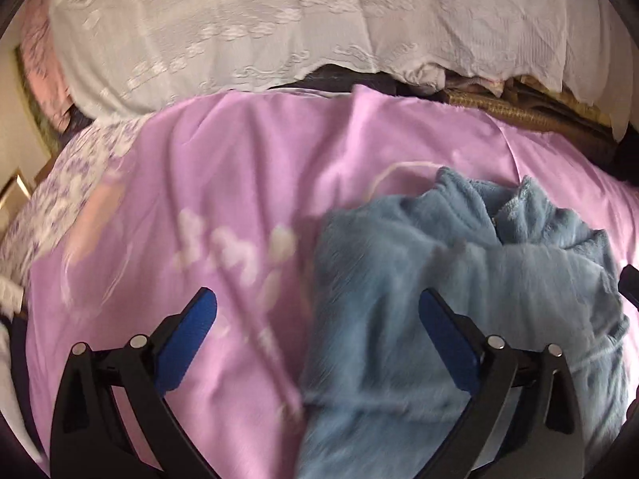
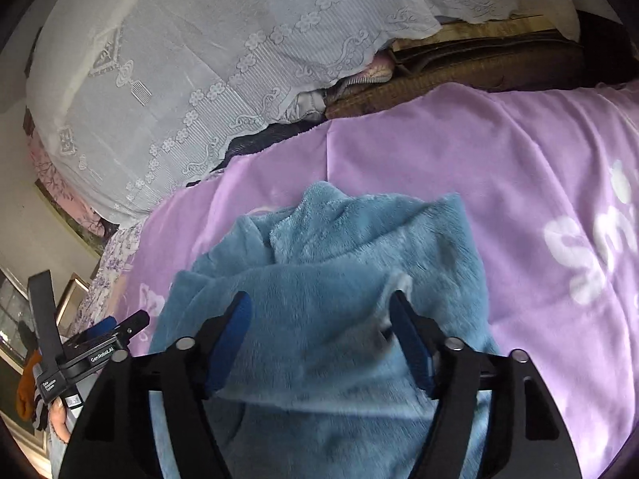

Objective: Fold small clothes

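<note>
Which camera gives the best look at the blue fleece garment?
The right wrist view: the blue fleece garment sits centred and fairly sharp on the purple bedspread. The left wrist view shows it off to the right, blurred.

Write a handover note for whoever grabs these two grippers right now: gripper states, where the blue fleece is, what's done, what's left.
Left gripper: open, empty, over the purple bedspread just left of the garment.
Right gripper: open, nothing clamped, directly above the garment.
Blue fleece garment: lying rumpled on the bedspread, partly doubled over itself. A white lace cover lies behind it.
Done: garment is laid out on the bed, perhaps a rough first fold.
Left: smooth it flat and finish folding it neatly; neither gripper holds an edge yet.
</note>
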Tool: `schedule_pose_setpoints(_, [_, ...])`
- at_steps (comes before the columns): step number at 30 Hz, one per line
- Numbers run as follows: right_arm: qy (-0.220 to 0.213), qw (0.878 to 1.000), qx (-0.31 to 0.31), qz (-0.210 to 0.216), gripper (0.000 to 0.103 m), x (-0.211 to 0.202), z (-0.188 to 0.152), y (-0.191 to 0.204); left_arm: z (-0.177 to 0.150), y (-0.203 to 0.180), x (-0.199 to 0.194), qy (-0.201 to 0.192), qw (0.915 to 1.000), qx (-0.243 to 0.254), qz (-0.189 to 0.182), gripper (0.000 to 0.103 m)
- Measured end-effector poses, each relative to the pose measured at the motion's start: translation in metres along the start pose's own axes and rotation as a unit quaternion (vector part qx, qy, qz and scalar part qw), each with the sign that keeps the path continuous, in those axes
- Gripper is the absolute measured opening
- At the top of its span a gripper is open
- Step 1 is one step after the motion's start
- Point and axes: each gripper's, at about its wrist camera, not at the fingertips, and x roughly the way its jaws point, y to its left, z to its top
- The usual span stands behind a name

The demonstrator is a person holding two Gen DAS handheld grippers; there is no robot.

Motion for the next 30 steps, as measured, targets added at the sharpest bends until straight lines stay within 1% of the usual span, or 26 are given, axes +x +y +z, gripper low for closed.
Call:
schedule_pose_setpoints(1, [0.019,1.0,0.008,-0.012,0.077,0.016,0.001,-0.003,0.004,-0.007,0.018,0.015,0.9998,0.009,0.005,0.099])
schedule_pose_setpoints(2, [0.037,0.999,0.01,-0.025,0.077,0.034,-0.003,-0.011,0.004,-0.01,0.031,0.029,0.9993,0.012,0.02,0.099])
schedule_pose_setpoints(3, [0.029,0.999,-0.003,-0.024,0.077,0.04,-0.006,-0.013,0.001,-0.011,0.051,0.05,0.9977,0.014,0.045,0.099])
schedule_pose_setpoints(4, [0.015,0.999,-0.022,-0.026,0.077,0.039,-0.009,-0.01,-0.004,-0.011,0.068,0.071,0.9962,0.014,0.049,0.099])
schedule_pose_setpoints(5, [0.014,0.999,-0.032,-0.034,0.077,0.036,-0.011,-0.006,-0.009,-0.004,0.078,0.075,0.997,-0.009,0.019,0.099])
schedule_pose_setpoints(6, [0.012,0.998,-0.041,-0.045,0.077,0.029,-0.011,0.0,-0.011,0.005,0.075,0.071,0.9969,-0.034,0.002,0.099])
schedule_pose_setpoints(7, [0.008,0.998,-0.044,-0.052,0.077,0.022,-0.012,0.003,-0.011,0.011,0.072,0.075,0.9961,-0.046,-0.008,0.099])
schedule_pose_setpoints(8, [-0.005,0.997,-0.043,-0.056,0.077,0.01,-0.014,0.006,-0.01,0.017,0.064,0.074,0.9956,-0.057,-0.014,0.099])
schedule_pose_setpoints(9, [-0.019,0.998,-0.046,-0.046,0.078,-0.001,-0.016,0.008,-0.012,0.021,0.053,0.063,0.9958,-0.063,-0.021,0.098])
schedule_pose_setpoints(10, [-0.027,0.997,-0.057,-0.033,0.082,-0.011,-0.019,0.011,-0.016,0.023,0.04,0.051,0.9963,-0.064,-0.028,0.098])
schedule_pose_setpoints(11, [-0.03,0.997,-0.07,-0.028,0.088,-0.018,-0.022,0.014,-0.021,0.024,0.027,0.036,0.9972,-0.055,-0.036,0.098])
schedule_pose_setpoints(12, [-0.027,0.995,-0.087,-0.042,0.091,-0.02,-0.028,0.016,-0.026,0.023,0.02,0.03,0.998,-0.042,-0.037,0.098])
schedule_pose_setpoints(13, [-0.013,0.994,-0.093,-0.055,0.095,-0.015,-0.033,0.014,-0.032,0.02,0.017,0.032,0.9986,-0.03,-0.03,0.098])
schedule_pose_setpoints(14, [0.007,0.994,-0.091,-0.063,0.095,-0.006,-0.039,0.009,-0.042,0.015,0.024,0.048,0.9987,-0.01,-0.01,0.099])
schedule_pose_setpoints(15, [0.045,0.994,-0.079,-0.063,0.096,0.013,-0.045,-0.001,-0.048,0.013,0.031,0.059,0.9982,-0.005,-0.006,0.099])
schedule_pose_setpoints(16, [0.053,0.994,-0.073,-0.055,0.099,0.019,-0.043,-0.005,-0.055,0.016,0.038,0.064,0.9975,-0.022,-0.02,0.099])
schedule_pose_setpoints(17, [0.046,0.995,-0.073,-0.053,0.098,0.013,-0.04,-0.004,-0.058,0.024,0.036,0.063,0.9967,-0.041,-0.028,0.099])
schedule_pose_setpoints(19, [0.017,0.997,-0.066,-0.049,0.098,-0.01,-0.041,-0.002,-0.061,0.034,0.023,0.069,0.9944,-0.067,-0.044,0.098])
schedule_pose_setpoints(20, [-0.002,0.998,-0.058,-0.038,0.098,-0.026,-0.045,-0.005,-0.065,0.035,0.014,0.061,0.9944,-0.072,-0.049,0.098])
schedule_pose_setpoints(21, [-0.011,0.998,-0.051,-0.031,0.099,-0.037,-0.049,-0.009,-0.074,0.036,0.001,0.05,0.9946,-0.071,-0.058,0.098])
schedule_pose_setpoints(22, [-0.016,0.999,-0.04,-0.026,0.099,-0.049,-0.054,-0.015,-0.082,0.036,-0.007,0.047,0.9947,-0.066,-0.063,0.098])
schedule_pose_setpoints(26, [-0.021,1.0,-0.004,-0.02,0.099,-0.087,-0.075,-0.043,-0.125,0.038,-0.031,0.054,0.994,-0.043,-0.085,0.098])
schedule_pose_setpoints(27, [-0.021,1.0,0.0,-0.024,0.099,-0.097,-0.083,-0.052,-0.13,0.039,-0.035,0.055,0.9934,-0.042,-0.091,0.098])
schedule_pose_setpoints(30, [-0.016,0.999,0.014,-0.025,0.099,-0.113,-0.107,-0.073,-0.149,0.045,-0.047,0.062,0.9891,-0.042,-0.127,0.098])
